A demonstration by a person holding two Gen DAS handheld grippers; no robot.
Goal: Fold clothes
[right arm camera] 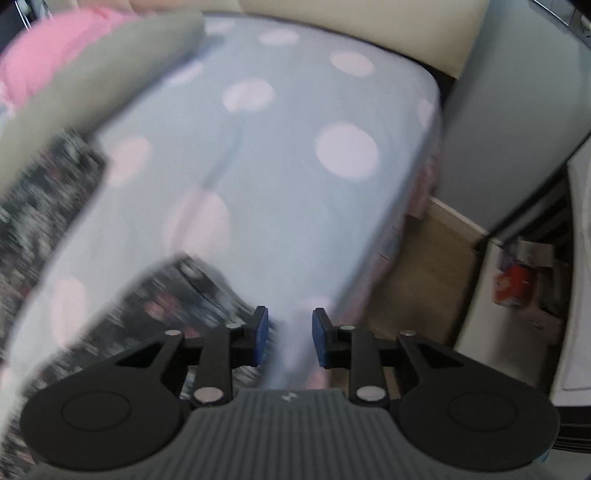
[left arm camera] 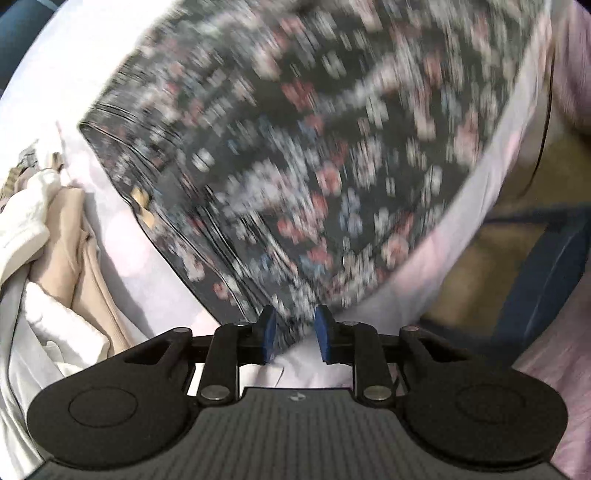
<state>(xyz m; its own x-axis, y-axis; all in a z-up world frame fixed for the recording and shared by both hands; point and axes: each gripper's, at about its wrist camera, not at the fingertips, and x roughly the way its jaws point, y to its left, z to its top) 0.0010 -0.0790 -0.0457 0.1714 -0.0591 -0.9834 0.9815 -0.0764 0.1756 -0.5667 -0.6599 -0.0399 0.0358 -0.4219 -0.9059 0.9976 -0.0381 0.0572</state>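
Floral garment (left arm camera: 295,166) flat on dotted sheet (right arm camera: 295,184).

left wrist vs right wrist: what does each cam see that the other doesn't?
Left wrist only: a pile of white and beige clothes, and the left hand-held gripper, jaws apart over the floral garment's corner.

Right wrist only: a pink garment, a cream headboard, and the right hand-held gripper, jaws apart over the sheet.

Both: the dark floral garment lying on the polka-dot sheet, both blurred.
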